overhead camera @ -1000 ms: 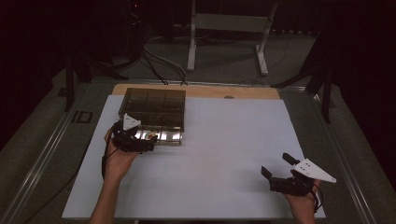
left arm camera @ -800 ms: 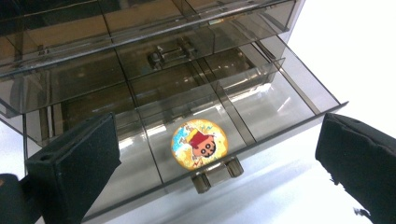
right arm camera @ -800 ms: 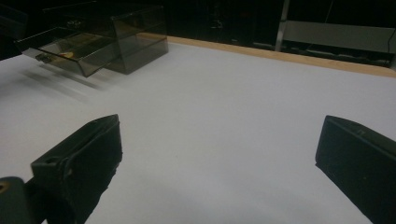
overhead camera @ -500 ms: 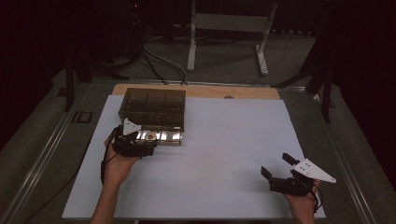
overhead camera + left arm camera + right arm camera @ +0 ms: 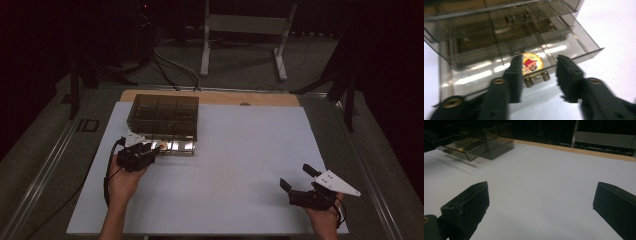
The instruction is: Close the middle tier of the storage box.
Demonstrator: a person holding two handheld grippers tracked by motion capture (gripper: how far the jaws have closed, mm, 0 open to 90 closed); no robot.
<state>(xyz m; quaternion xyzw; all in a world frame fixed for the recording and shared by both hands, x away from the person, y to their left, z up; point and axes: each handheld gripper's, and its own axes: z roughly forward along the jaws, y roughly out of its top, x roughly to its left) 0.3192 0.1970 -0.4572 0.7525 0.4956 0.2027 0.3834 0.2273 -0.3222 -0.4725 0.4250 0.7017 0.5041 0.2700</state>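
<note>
A smoky clear drawer box (image 5: 162,115) stands at the back left of the white table top (image 5: 240,165). Its bottom drawer (image 5: 175,146) is pulled out toward me. My left gripper (image 5: 155,148) is at the drawer's front, open. In the left gripper view the jaws of the left gripper (image 5: 539,62) stand either side of the small metal handle (image 5: 535,78), without closing on it. A round yellow cartoon badge (image 5: 532,63) lies inside the drawer (image 5: 564,47). My right gripper (image 5: 297,176) rests open near the front right edge, nothing between its jaws (image 5: 544,190).
The box (image 5: 496,138) and open drawer (image 5: 461,147) appear far left in the right gripper view. A wooden strip (image 5: 210,96) runs along the table's back edge. Behind it are cables (image 5: 170,60) and a metal stand (image 5: 245,30) on the floor.
My left gripper has drifted slightly toward me at the drawer's front. The right gripper has stayed where it was.
</note>
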